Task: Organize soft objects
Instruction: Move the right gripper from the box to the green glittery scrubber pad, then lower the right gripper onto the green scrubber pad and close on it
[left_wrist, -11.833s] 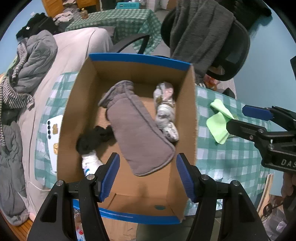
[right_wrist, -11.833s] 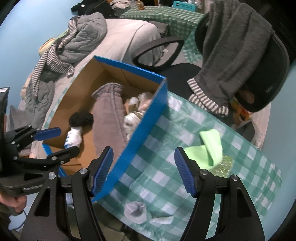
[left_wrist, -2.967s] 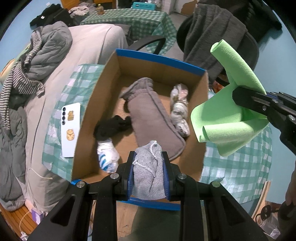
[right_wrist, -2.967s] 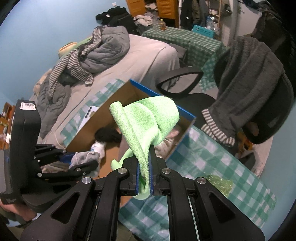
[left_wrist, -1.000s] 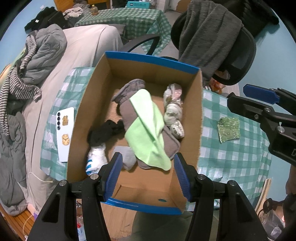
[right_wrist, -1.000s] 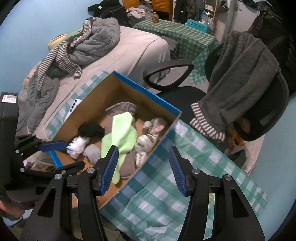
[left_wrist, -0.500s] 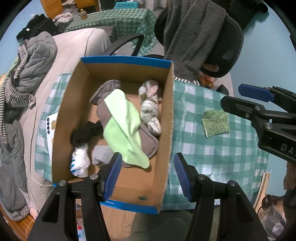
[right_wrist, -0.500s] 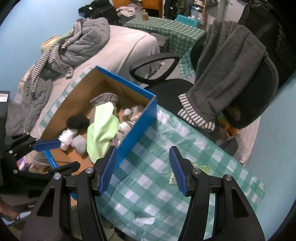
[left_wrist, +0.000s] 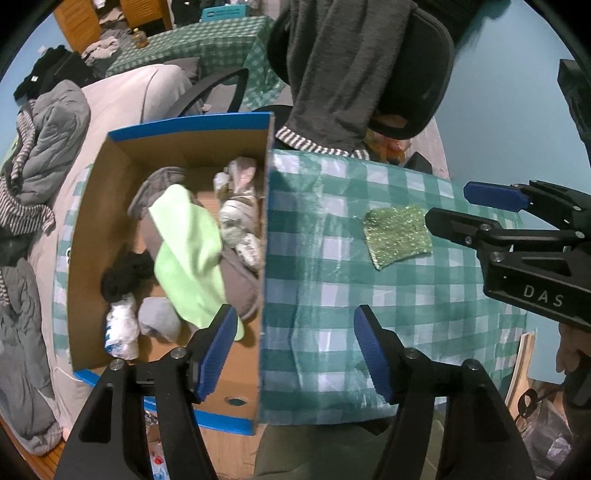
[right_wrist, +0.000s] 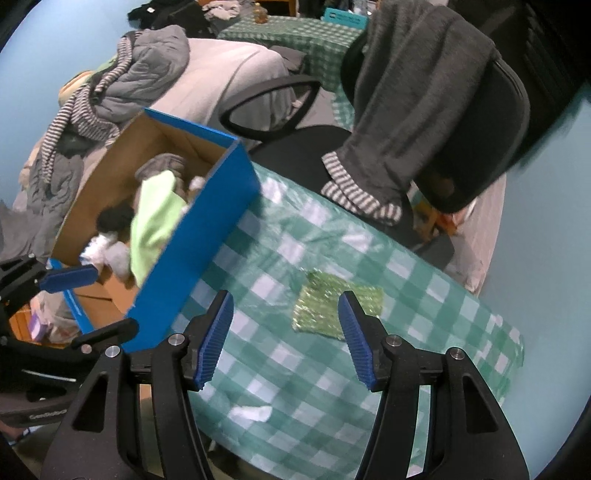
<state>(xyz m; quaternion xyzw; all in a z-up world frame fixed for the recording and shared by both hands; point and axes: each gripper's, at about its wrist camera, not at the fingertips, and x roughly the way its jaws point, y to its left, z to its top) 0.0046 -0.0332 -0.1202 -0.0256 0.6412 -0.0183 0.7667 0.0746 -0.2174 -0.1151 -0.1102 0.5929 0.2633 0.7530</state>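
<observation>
Cardboard box fills the left of the left wrist view, holding the lime cloth and the other soft bits. Glittery green pad lies alone on the checked tablecloth, mid-frame in the right wrist view. My right gripper is open and empty above it, my left gripper has just been opening with nothing between its jaws; I'd drop the right one straight down and pinch the pad's near edge.

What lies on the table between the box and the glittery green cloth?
Nothing: only bare checked tablecloth lies between the box and the cloth, as the left wrist view shows.
</observation>
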